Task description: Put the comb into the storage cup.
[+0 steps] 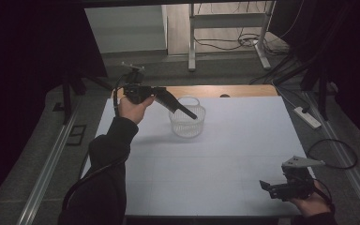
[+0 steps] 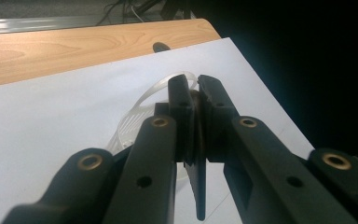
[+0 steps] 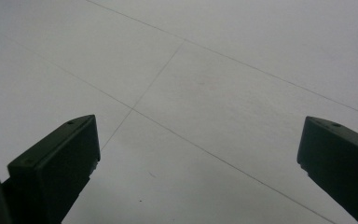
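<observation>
Basket (image 1: pixel 186 123) of clear plastic stands just below the tip of the left tool (image 1: pixel 191 114), on the white tabletop (image 1: pixel 225 154). Left tool has its jaws pressed together, with nothing between them. Right tool (image 1: pixel 265 185), well apart, has its jaws spread. No writing is readable.
</observation>
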### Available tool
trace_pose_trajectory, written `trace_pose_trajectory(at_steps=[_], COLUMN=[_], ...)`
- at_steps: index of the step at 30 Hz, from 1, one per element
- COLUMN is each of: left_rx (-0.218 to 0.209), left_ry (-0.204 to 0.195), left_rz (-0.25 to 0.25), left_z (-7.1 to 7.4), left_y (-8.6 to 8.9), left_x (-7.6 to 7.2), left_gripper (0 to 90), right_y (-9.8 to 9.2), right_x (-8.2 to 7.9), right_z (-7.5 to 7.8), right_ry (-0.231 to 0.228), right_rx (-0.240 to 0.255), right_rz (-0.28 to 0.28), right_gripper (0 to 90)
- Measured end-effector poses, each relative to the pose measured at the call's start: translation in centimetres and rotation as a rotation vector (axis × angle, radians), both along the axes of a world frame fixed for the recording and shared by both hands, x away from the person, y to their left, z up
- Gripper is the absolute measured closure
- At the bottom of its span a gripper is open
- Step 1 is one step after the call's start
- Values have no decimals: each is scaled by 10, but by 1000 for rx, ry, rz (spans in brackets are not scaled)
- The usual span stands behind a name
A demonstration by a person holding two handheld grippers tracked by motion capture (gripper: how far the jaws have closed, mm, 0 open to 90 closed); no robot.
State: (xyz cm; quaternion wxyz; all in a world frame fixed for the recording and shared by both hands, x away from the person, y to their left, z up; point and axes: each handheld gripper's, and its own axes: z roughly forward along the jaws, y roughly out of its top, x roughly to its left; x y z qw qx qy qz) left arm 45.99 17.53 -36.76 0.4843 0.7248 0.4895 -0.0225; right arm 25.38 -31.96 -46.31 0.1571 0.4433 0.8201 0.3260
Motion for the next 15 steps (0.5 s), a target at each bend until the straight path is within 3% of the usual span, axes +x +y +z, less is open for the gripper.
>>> trace_pose_trajectory(at_steps=[15], left_rx=[5], left_ry=[40], left_rz=[16], left_z=[-21], left_y=[-8], left_x=[9], left_gripper=[840], right_y=[0], right_x=[0], right_z=[0], right_ry=[6], right_rx=[-2], right_rz=[2], right_gripper=[0])
